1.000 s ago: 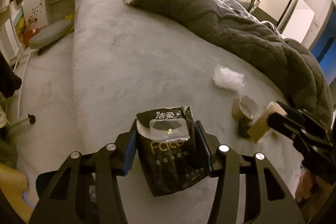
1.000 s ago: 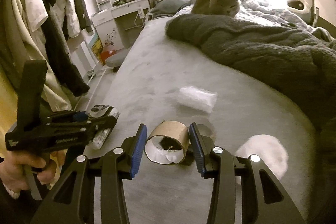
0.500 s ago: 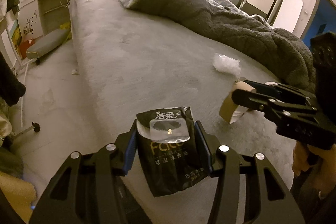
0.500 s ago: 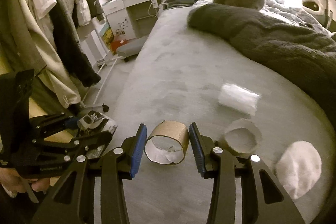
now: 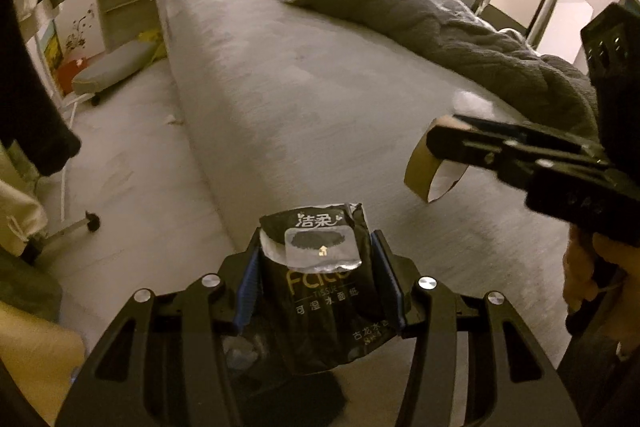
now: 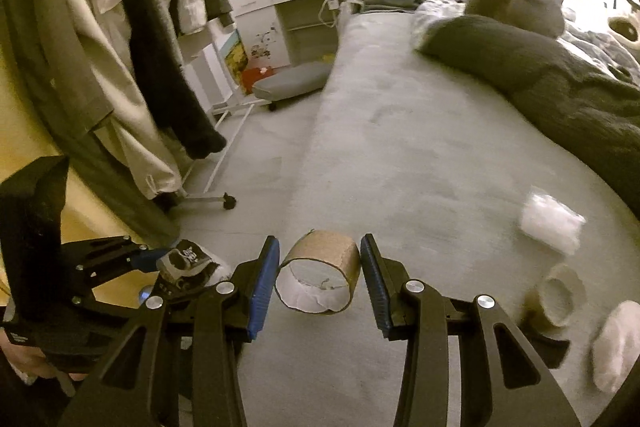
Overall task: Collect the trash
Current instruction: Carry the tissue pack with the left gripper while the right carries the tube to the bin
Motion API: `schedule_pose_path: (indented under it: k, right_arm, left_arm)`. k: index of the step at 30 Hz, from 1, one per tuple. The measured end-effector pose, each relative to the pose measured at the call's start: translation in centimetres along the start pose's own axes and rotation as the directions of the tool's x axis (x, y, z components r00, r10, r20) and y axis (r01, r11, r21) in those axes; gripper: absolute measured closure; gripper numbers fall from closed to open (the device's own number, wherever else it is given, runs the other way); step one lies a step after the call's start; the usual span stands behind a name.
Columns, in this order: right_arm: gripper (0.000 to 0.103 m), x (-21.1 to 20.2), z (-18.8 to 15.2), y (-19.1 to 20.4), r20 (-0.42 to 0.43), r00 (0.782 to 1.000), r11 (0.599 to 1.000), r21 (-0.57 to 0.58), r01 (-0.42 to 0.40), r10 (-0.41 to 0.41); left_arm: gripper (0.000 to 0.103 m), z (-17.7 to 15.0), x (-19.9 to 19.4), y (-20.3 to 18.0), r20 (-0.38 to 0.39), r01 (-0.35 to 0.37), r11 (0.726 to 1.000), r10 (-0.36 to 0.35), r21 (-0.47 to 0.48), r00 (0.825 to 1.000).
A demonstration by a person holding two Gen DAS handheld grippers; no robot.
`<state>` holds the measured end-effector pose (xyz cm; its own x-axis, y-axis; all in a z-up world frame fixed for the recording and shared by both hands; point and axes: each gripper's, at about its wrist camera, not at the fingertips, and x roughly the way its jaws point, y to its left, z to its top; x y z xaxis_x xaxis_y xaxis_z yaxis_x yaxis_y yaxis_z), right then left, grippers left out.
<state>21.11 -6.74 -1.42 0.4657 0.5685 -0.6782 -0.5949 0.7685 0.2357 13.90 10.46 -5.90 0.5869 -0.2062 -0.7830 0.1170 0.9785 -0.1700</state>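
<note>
My left gripper (image 5: 318, 283) is shut on a black tissue packet (image 5: 324, 291) and holds it over the bed's near edge. The packet also shows in the right wrist view (image 6: 188, 261). My right gripper (image 6: 320, 277) is shut on a brown cardboard tube (image 6: 320, 277), held above the bed; the tube shows in the left wrist view (image 5: 430, 163) at the right. On the grey bed (image 6: 400, 147) lie a clear plastic wrapper (image 6: 552, 223), a second cardboard ring (image 6: 558, 293) and a white wad (image 6: 616, 343).
A grey cat (image 6: 520, 3) and a dark blanket (image 6: 560, 87) lie on the far side of the bed. Hanging clothes (image 6: 120, 47), a white dresser (image 6: 288, 7) and a low grey stool (image 6: 292, 83) stand on the floor to the left.
Both grippers have lifted and swung left toward the bed's edge, each still holding its item. The wrapper, ring and wad on the bed have slid to the right of the view.
</note>
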Motion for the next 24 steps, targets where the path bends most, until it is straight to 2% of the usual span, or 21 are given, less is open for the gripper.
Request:
schedule_pose_path:
  k: [10,15,18,24]
  right_arm:
    - [0.06,2.7,0.8,4.1,-0.034,0.998,0.998,-0.042,-0.053,0.052]
    - [0.06,4.0,1.0,6.0,-0.053,0.996,0.995,-0.064,-0.078,0.075]
    - [0.06,4.9,0.9,7.1,-0.071,0.993,0.993,-0.075,-0.095,0.09]
    - [0.06,6.5,0.9,9.8,-0.102,0.988,0.986,-0.105,-0.129,0.119]
  left_arm:
    - [0.048,-2.5,0.2,5.5,-0.097,-0.083,0.992,0.075,-0.09,0.992]
    - [0.048,-3.9,0.5,8.0,-0.162,-0.097,0.984,0.072,-0.147,0.984]
    - [0.048,-5.0,1.1,9.3,-0.223,-0.098,0.979,0.057,-0.177,0.973]
    - [0.047,-7.0,1.8,11.1,-0.289,-0.105,0.975,0.046,-0.194,0.956]
